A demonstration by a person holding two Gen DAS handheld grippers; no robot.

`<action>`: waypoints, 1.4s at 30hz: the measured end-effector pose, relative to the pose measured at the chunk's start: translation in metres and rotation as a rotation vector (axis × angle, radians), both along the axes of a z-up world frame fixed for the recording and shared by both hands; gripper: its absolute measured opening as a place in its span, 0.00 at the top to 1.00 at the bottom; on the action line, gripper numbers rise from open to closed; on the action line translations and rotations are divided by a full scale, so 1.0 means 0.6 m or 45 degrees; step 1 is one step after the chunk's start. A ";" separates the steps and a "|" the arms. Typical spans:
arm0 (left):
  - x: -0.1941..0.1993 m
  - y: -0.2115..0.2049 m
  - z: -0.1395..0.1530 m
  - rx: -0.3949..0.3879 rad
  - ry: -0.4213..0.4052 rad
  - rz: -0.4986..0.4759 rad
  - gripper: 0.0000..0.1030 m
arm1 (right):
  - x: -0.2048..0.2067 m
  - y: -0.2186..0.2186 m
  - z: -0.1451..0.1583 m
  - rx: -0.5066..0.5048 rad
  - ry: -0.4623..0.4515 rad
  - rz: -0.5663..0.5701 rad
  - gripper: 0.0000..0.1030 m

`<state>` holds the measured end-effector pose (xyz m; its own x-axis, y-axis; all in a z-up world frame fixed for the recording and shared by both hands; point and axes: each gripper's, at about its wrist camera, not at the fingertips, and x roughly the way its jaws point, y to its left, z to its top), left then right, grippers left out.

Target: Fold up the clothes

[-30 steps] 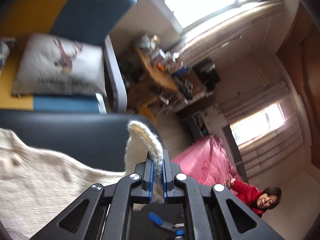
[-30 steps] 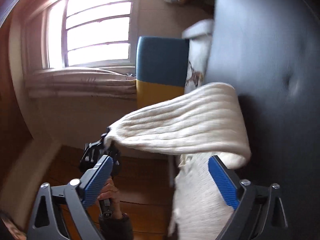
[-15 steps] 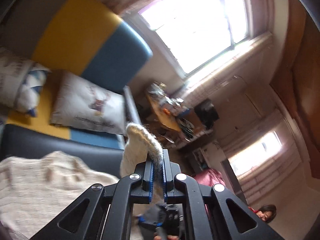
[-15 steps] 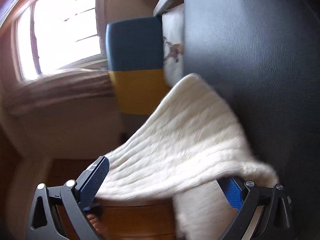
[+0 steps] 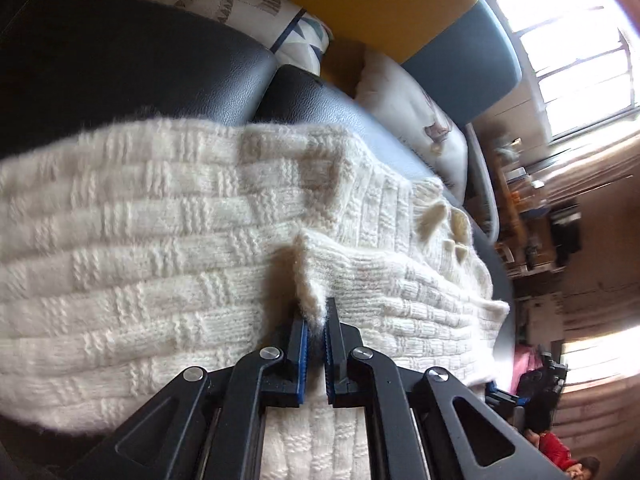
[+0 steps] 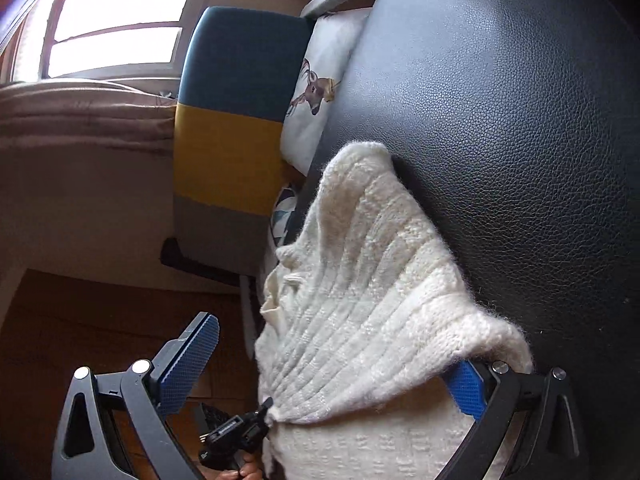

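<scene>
Sweater (image 5: 168,264) edge pinched in left claw (image 5: 315,326); right claw (image 6: 332,364) gapes wide around sweater, gripping nothing.

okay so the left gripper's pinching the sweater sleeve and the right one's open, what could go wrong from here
1. The left gripper grips only a thin edge of the cream knit sweater; a tug could pull the fuzzy knit free and undo the fold.
2. The right gripper is open with sweater draped across one finger; moving away could snag the knit and drag the folded layer.
3. The black leather cushion looks smooth, so the sweater may slide toward the edge.
</scene>
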<state>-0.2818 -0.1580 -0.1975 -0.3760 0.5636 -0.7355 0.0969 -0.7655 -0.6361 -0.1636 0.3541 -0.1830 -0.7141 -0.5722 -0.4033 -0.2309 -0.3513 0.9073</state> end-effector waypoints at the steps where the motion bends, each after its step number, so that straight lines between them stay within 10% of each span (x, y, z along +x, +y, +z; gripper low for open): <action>1: 0.002 -0.005 0.006 0.020 0.014 0.002 0.95 | 0.001 -0.002 0.001 0.023 0.000 0.007 0.00; 8: 0.035 -0.020 0.103 0.032 0.237 -0.067 0.95 | 0.010 -0.019 0.010 0.182 0.000 0.053 0.00; 15: 0.033 -0.061 0.000 -0.193 0.039 0.002 0.95 | 0.042 -0.002 0.020 0.200 0.009 0.067 0.00; 25: 0.070 -0.066 0.094 -0.165 0.176 0.115 0.94 | 0.095 0.037 0.047 0.125 0.072 0.070 0.00; 29: 0.073 -0.001 0.113 -0.160 0.232 -0.013 0.93 | 0.055 0.004 0.071 0.127 0.140 0.162 0.00; 35: 0.054 0.082 0.044 -0.407 0.065 -0.150 0.95 | 0.013 -0.041 0.006 0.237 0.017 0.235 0.00; 42: 0.013 0.267 0.159 -0.259 0.367 -0.576 0.81 | 0.028 -0.056 0.002 0.355 0.150 0.345 0.00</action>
